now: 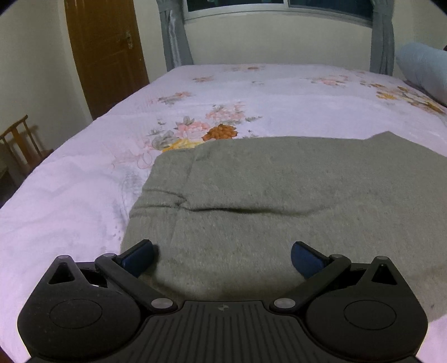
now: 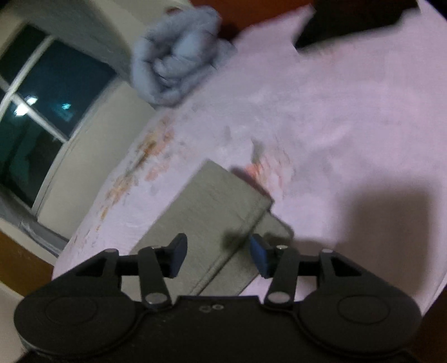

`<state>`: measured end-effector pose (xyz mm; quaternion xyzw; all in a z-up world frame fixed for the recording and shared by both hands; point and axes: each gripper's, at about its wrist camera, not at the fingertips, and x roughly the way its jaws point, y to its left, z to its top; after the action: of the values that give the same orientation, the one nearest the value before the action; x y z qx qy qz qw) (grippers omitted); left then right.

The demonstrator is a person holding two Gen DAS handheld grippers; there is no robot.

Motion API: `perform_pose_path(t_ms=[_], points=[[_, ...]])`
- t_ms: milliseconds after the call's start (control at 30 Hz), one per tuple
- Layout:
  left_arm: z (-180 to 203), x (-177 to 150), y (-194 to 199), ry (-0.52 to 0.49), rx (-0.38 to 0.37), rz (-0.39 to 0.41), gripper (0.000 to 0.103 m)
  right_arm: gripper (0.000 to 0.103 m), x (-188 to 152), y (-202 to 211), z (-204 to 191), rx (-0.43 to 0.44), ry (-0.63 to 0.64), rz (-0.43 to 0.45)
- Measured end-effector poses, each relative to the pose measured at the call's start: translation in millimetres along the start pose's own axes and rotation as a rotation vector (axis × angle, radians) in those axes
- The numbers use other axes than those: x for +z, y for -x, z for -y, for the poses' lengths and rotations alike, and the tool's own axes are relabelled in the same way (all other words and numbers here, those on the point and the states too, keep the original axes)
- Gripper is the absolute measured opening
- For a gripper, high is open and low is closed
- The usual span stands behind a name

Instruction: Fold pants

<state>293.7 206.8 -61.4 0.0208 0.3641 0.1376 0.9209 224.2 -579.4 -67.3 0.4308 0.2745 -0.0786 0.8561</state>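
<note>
The left tongs (image 1: 222,258) stood spread wide, holding nothing, their blue pads low over the near part of the grey-green pants (image 1: 279,195). The right tongs (image 2: 218,254) were also spread and empty, poised above the same pants (image 2: 212,212), though that view was tilted and blurred. The pants lay folded into a thick flat block on the near part of the bed (image 1: 83,181), with a crease running left to right across the top layer and a lower layer showing along one edge in the right wrist view. The bed had a pale pink flowered sheet. A light blue bundle of bedding (image 2: 176,58) sat at the far right of the bed, well apart from the pants. A brown door (image 1: 106,53) stood far left, beside a curtained window (image 1: 279,8).
</note>
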Motion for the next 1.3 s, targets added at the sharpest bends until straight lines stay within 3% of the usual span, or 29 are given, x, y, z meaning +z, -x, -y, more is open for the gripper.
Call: perform_pose_path(t_ms=[100,133,167,267,533,633,767,833,900,1000,1033,1067,1133,1233,1300], points=[[-2.6,1.0,-1.6,0.017,-0.010,-0.020,0.103,0.038,-3.6,-15.9,4.5,-0.008,-0.059,-0.041],[-3.4,2.9,-3.3,0.017,-0.012,-0.029,0.103,0.028,-4.8,-21.2,4.4,-0.002,-0.079,-0.048],[-3.1,2.9,-4.2,0.018,-0.012,-0.033,0.103,0.001,-5.2,-25.5,3.1,0.008,-0.091,-0.062],[-3.1,3.5,-6.7,0.015,-0.016,-0.041,0.103,0.000,-3.3,-26.0,-21.7,0.044,-0.048,-0.046],[-4.5,-0.4,-7.1,0.024,-0.026,-0.028,0.103,0.000,37.8,26.7,-159.5,0.317,0.183,0.105],[-4.8,-1.4,-6.1,0.026,-0.029,-0.023,0.103,0.000,41.3,47.8,-172.3,0.339,0.222,0.143],[-5.4,-5.1,-4.8,0.025,-0.033,-0.008,0.103,0.000,17.6,50.4,-114.2,0.223,0.198,0.113],[-5.5,-6.1,-4.7,0.024,-0.035,-0.003,0.103,0.000,-4.2,31.5,-58.1,0.105,0.147,0.025],[-5.6,-5.2,-5.4,0.019,-0.038,-0.007,0.103,0.000,-20.0,15.3,-13.4,0.040,0.060,-0.053],[-4.8,-2.7,-4.7,0.014,-0.038,-0.022,0.103,0.000,-28.2,14.9,13.6,0.088,-0.039,-0.039],[-4.7,-2.3,-4.8,0.015,-0.038,-0.024,0.103,0.005,-26.8,14.9,13.7,0.108,-0.059,-0.027],[-4.6,-2.2,-4.7,0.015,-0.037,-0.024,0.103,0.020,-24.0,14.9,13.1,0.119,-0.087,-0.009],[-3.6,-2.9,-4.4,0.018,-0.034,-0.022,0.103,0.031,-17.9,14.4,17.6,0.143,-0.174,0.022],[-2.9,-2.8,-4.4,0.019,-0.029,-0.022,0.103,0.031,-11.8,2.8,21.5,0.114,-0.210,-0.008],[-2.4,-2.7,-4.4,0.013,-0.030,-0.028,0.103,0.007,-13.9,-0.6,23.4,0.094,-0.208,-0.024]])
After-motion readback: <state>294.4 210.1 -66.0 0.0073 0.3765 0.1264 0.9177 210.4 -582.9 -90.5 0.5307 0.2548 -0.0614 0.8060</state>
